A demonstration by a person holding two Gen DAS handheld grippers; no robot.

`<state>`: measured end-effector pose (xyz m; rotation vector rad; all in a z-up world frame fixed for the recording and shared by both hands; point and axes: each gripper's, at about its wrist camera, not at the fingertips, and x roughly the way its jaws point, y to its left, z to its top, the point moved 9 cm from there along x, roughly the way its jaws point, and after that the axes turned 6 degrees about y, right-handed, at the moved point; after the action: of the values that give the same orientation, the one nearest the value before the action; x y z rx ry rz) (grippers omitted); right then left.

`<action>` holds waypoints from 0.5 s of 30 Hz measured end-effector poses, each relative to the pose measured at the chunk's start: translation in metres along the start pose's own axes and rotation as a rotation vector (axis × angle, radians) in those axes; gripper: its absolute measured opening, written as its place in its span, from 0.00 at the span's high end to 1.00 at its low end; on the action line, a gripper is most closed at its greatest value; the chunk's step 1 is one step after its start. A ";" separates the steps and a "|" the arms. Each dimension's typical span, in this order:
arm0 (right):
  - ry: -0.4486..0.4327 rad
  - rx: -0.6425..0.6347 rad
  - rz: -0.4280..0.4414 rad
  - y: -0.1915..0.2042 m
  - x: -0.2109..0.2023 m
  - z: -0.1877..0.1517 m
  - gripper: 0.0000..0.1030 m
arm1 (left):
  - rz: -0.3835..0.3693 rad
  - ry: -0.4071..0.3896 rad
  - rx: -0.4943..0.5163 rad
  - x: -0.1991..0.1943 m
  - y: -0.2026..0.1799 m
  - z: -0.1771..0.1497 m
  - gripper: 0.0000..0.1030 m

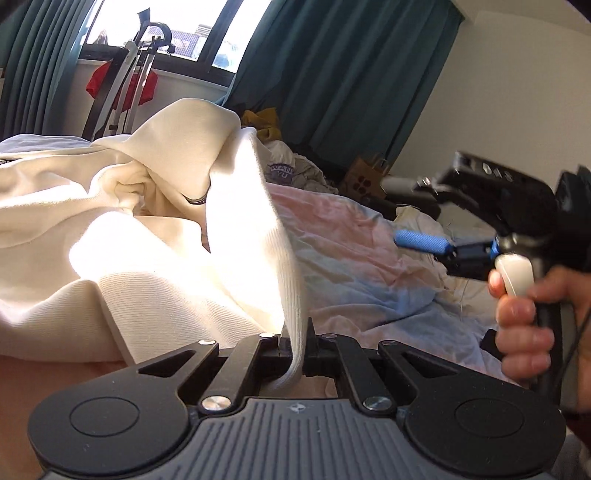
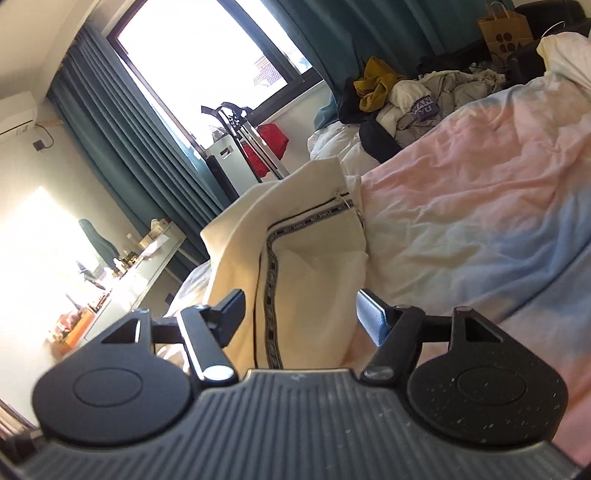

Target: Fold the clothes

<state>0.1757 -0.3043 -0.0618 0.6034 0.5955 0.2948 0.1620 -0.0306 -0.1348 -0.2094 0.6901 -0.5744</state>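
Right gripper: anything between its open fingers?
Yes. In the right wrist view the right gripper stands open, with the cream garment and its black-lettered trim in the gap, ungripped.

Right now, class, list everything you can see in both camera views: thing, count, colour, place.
Cream ribbed cotton garment: one, on bed, hem lifted.
Pastel pink-and-blue crumpled duvet: one, covering bed.
Mixed clothes pile: one, mustard, grey, white, far bed end.
Teal pleated curtains: flanking window.
Brown paper bag: one, by curtain.
Red hanging cloth: one, under window.
Left gripper: jaws shut on garment hem.
Right gripper: jaws open around garment.
Right hand: holding the handle.
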 end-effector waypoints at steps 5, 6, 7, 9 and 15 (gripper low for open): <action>0.040 -0.035 -0.023 0.019 0.079 0.063 0.32 | -0.082 -0.006 0.008 0.005 0.002 0.002 0.97; 0.055 -0.055 -0.043 0.021 0.096 0.071 0.32 | -0.102 -0.006 -0.001 0.004 0.005 0.002 0.98; 0.066 -0.064 -0.064 0.021 0.112 0.079 0.32 | -0.123 -0.005 -0.014 0.003 0.008 0.002 0.98; 0.080 -0.055 -0.088 0.020 0.144 0.098 0.32 | -0.160 0.004 -0.038 0.004 0.013 -0.001 0.98; 0.100 0.022 -0.152 0.004 0.226 0.139 0.36 | -0.279 0.028 -0.022 0.006 0.022 -0.015 0.98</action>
<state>0.4384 -0.2668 -0.0655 0.5634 0.7378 0.1765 0.1652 -0.0160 -0.1578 -0.3212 0.6995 -0.8376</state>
